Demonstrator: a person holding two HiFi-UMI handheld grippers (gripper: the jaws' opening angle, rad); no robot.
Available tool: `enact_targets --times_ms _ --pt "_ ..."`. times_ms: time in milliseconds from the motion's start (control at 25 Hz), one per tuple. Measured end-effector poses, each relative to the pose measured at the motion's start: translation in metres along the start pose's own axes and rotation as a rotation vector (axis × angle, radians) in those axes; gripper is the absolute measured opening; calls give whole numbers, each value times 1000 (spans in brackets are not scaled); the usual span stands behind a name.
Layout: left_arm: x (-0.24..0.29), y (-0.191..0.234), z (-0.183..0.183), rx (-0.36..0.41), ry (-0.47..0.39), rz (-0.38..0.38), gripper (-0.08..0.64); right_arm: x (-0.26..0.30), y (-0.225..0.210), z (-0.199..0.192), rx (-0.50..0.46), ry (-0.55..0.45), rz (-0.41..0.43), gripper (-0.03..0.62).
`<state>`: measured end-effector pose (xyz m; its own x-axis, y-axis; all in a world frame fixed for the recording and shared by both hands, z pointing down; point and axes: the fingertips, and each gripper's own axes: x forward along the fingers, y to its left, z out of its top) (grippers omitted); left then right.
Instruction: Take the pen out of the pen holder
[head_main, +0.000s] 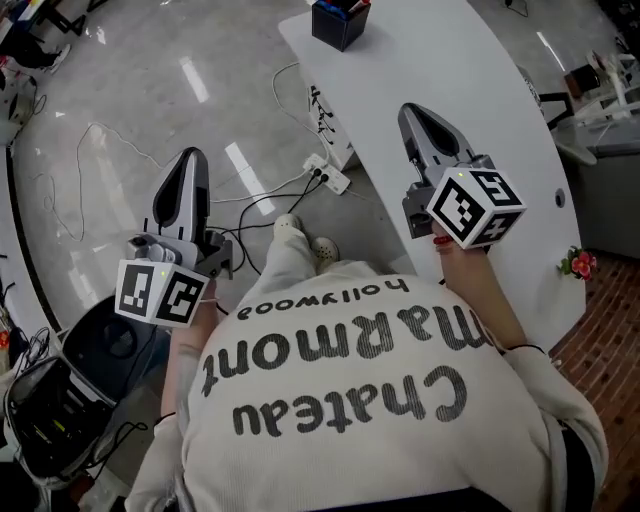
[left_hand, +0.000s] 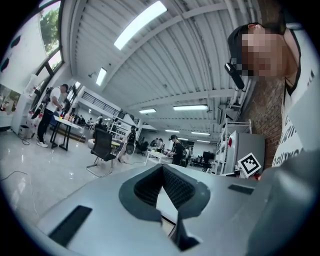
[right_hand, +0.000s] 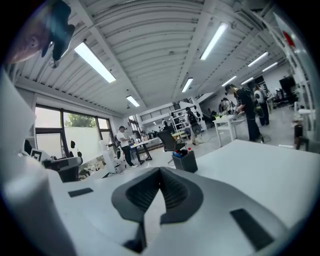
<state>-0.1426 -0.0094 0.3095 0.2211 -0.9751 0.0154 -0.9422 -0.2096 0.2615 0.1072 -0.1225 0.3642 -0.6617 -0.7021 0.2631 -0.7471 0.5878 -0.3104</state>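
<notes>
With the dark pen holder (head_main: 340, 24) and its pens (head_main: 352, 6) at the white table's (head_main: 460, 70) far end, eleven o'clock from your clenched, empty right gripper (head_main: 417, 114), unopened jaws could topple it; your left gripper (head_main: 192, 160) is also shut and empty.

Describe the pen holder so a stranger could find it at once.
Start at the long white table in the head view. At its far end stands the pen holder, a dark square box with coloured pens, the only container there.
</notes>
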Motion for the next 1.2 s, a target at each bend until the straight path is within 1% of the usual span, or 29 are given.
enact_targets --times_ms 240,400,560,760,880,960,1120,1200 --pt "23 17 2 -4 -9 -39 2 15 -7 2 -1 5 -43 3" --pt "42 43 3 -43 -21 -60 2 39 0 10 -25 4 -60 3" --pt "64 69 22 -36 -24 -86 2 73 7 26 -18 -7 -68 3" --pt "97 103 51 -30 -52 -120 2 110 12 58 -31 -57 -90 3" --pt "121 121 64 -14 -63 -163 2 129 5 75 -31 -95 -131 3" --pt "132 133 67 -14 -59 -184 2 139 0 81 -33 -120 -161 3" --pt "149 156 62 -23 -28 -206 2 154 -17 83 -48 -152 -239 3" --pt "156 164 59 -32 -12 -209 2 159 -28 80 -31 -161 -273 3"
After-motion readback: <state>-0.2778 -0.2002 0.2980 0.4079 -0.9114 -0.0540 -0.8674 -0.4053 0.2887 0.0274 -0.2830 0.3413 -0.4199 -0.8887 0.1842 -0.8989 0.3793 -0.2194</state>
